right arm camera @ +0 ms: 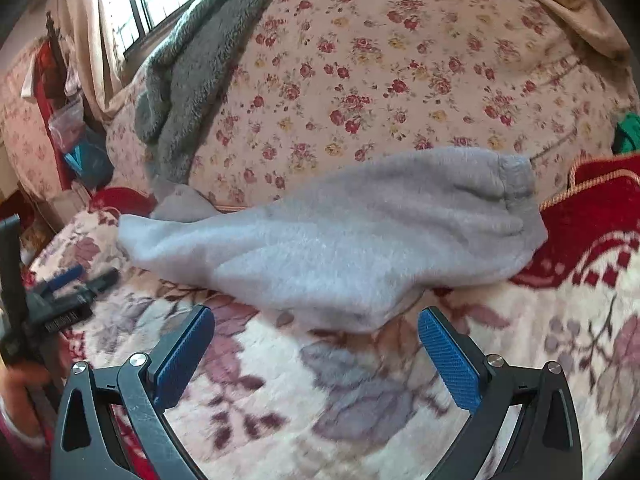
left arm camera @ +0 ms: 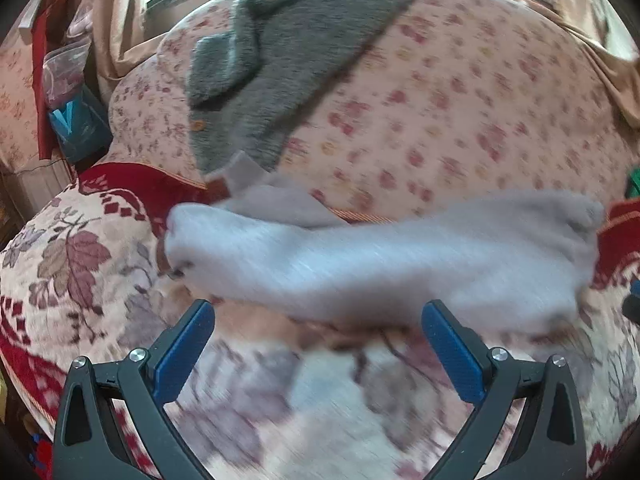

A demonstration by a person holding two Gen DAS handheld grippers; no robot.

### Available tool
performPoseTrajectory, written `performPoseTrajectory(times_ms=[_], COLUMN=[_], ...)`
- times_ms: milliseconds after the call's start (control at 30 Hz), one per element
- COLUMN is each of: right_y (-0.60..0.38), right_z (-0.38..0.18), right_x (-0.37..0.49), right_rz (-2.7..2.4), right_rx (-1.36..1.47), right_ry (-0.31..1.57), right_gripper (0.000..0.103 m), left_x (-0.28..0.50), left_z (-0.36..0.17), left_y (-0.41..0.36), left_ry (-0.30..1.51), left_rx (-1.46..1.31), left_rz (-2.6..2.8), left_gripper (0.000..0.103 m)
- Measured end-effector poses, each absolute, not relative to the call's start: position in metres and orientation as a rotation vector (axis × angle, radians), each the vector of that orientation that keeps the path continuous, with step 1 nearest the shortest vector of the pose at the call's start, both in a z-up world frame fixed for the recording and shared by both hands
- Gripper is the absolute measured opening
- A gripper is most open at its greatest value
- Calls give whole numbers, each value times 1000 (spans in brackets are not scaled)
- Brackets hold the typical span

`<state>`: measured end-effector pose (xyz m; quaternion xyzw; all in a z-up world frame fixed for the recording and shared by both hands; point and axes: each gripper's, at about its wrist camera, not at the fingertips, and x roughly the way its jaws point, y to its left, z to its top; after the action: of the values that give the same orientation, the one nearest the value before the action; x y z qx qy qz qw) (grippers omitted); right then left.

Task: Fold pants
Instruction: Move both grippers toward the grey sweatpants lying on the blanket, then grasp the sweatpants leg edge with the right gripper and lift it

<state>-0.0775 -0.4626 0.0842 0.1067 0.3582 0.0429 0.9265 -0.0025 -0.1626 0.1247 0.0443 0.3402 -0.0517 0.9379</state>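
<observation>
Left wrist view: a pale grey fleece pair of pants is seen lying across a blanket patterned with leaves and red borders. The garment appears bunched into a long shape running left to right, and much of the frame is smeared by motion blur. The left gripper is shown low in the frame with its blue-padded jaws spread wide apart; nothing is held between them, and the pants lie just beyond the fingertips. Behind, a cushion or quilt in a rose print is visible, with a darker grey fleece garment draped over it.

Right wrist view: the same pants are seen more sharply. A ribbed cuff is visible at the right end, so that end is taken to be a leg opening. The right gripper is likewise held wide open and empty, its pads just short of the near edge of the fabric. At the far left the other gripper is glimpsed, with part of a hand on its handle.

The step in hand is judged to be an approach for a grasp, with the fold not yet complete. For the next move, a grip on the fabric edge would be needed, probably near the cuff end, so that it can be lifted and laid over.
</observation>
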Motion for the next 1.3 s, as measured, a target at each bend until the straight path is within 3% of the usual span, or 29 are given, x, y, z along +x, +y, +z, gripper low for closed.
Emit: performPoseTrajectory(times_ms=[267,633,1300], right_y=[-472,-486,-505], right_z=[78,80,47], right_x=[-35,19,151], right_rz=[120,249,134], right_rx=[146,93,-575], right_ry=[764,786,871], right_gripper=[103,103,102], left_x=[76,135,177], left_z=[130,98,84], left_y=[-151,-184,-132], left_ry=[724,808,844], left_rx=[173,314,369], left_rz=[-159,-322,-384], left_gripper=[103,103,103])
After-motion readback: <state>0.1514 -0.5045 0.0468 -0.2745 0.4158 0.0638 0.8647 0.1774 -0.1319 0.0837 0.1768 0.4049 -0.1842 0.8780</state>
